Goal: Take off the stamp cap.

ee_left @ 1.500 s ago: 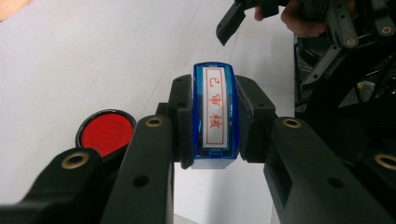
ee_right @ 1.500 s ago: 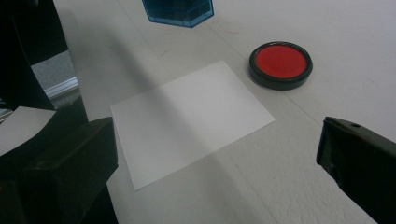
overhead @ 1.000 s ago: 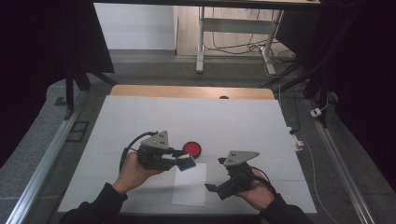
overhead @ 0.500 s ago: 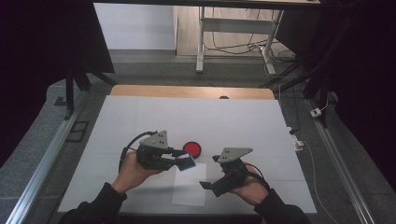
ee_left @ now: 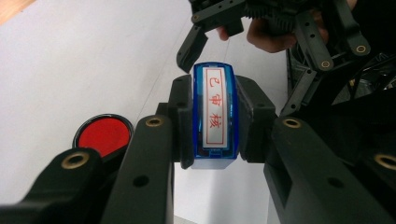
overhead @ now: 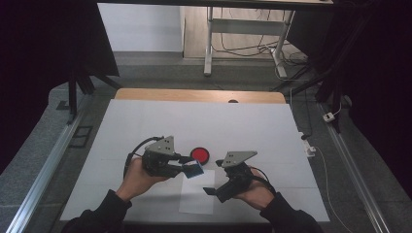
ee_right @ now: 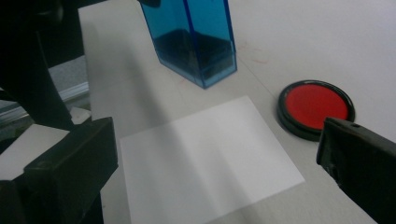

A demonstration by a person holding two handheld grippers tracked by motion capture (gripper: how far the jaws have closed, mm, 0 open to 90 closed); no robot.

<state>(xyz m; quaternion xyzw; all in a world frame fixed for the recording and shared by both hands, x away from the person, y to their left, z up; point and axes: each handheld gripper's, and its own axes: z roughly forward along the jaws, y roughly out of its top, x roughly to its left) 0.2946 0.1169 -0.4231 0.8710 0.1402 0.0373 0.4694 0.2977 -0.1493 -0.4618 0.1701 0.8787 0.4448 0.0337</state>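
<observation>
A blue see-through stamp with red characters on its white top label sits between the pads of my left gripper, which is shut on it. In the high view the stamp is held by the left gripper near the far edge of a white paper sheet. A round red ink pad lies just beyond it. My right gripper stands open at the paper's right side. Its own view looks over the paper toward the stamp and the ink pad.
The work surface is a white table top with a wooden strip along its far edge. Metal rails run along both sides. A desk frame and cables stand on the floor beyond.
My right gripper has shifted slightly left toward the paper. The left gripper and the stamp have stayed in place.
</observation>
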